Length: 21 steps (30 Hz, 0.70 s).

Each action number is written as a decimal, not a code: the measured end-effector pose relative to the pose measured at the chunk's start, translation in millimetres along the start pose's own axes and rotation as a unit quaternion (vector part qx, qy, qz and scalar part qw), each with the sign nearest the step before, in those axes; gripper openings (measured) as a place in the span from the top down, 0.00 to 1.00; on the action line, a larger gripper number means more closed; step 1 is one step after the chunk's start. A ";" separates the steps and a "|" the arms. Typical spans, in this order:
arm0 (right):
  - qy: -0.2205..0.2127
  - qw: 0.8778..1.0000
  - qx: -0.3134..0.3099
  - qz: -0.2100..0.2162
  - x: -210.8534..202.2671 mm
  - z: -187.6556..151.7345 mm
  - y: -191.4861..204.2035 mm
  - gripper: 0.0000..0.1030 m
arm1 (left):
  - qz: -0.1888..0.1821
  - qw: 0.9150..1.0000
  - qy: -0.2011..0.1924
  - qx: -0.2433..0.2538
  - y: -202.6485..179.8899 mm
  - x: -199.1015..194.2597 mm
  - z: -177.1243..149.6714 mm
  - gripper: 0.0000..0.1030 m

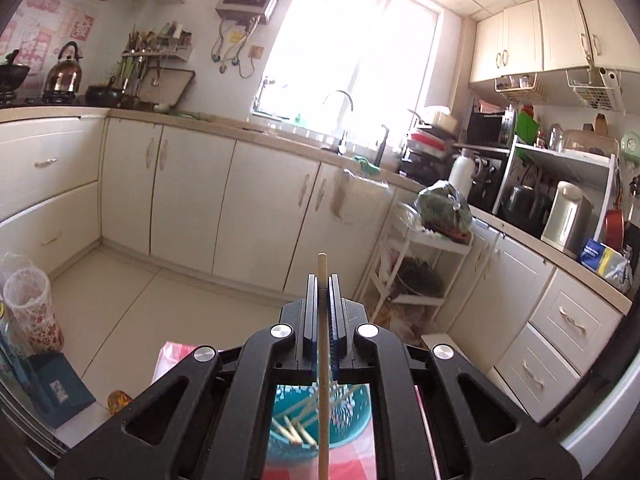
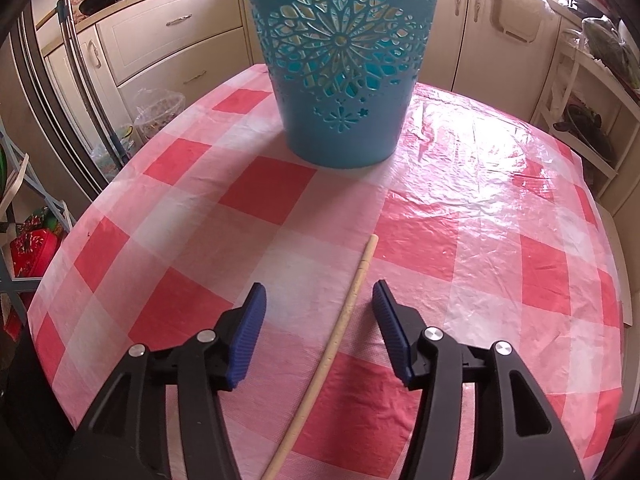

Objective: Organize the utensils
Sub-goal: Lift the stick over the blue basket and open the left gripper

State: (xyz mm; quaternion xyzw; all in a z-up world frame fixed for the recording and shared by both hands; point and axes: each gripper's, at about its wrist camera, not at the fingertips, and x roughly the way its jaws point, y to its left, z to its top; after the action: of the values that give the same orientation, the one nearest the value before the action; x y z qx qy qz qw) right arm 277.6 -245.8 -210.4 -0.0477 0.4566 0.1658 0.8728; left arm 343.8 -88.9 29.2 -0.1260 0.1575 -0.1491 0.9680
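My left gripper [image 1: 322, 280] is shut on a pale wooden chopstick [image 1: 322, 420], which runs up between the fingers and pokes out past their tips. It hangs high above the teal cut-out holder [image 1: 352, 424], seen from above through the gripper frame, with several chopsticks inside. In the right wrist view the same teal holder [image 2: 340, 80] stands on the far side of the red-and-white checked tablecloth [image 2: 500, 240]. A single chopstick [image 2: 352, 304] lies flat on the cloth. My right gripper [image 2: 318, 300] hovers over it, open, with the chopstick between the blue pads [image 2: 248, 332] but untouched.
Cream kitchen cabinets [image 1: 192, 200] and a sink counter [image 1: 344, 148] run along the far wall. A white rack [image 1: 416, 264] with bagged greens stands on the right. A floral cup [image 1: 32, 312] and a blue box [image 1: 60, 388] sit low left. Shelving [image 2: 592, 120] flanks the table's right.
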 end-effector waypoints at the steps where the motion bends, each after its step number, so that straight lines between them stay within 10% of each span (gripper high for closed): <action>1: 0.000 1.000 0.000 0.001 0.3 0.1 0.2 0.46 | 0.009 1.000 -0.011 -0.002 -1.4 2.3 5.5 0.96; 9: -0.001 1.000 0.004 0.012 1.1 1.2 -0.7 0.42 | 0.096 0.993 -0.068 -0.026 4.8 54.3 4.8 0.96; 21: 0.000 1.000 0.005 0.020 4.2 3.3 0.3 0.37 | 0.113 0.989 -0.091 -0.022 13.2 80.3 -25.4 0.96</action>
State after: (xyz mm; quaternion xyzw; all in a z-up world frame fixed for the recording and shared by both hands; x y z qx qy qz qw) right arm 282.3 -243.7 -211.8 -0.0342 0.4581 0.1812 0.8696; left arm 411.1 -108.1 -19.5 -0.1414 0.0855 -0.0232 0.9860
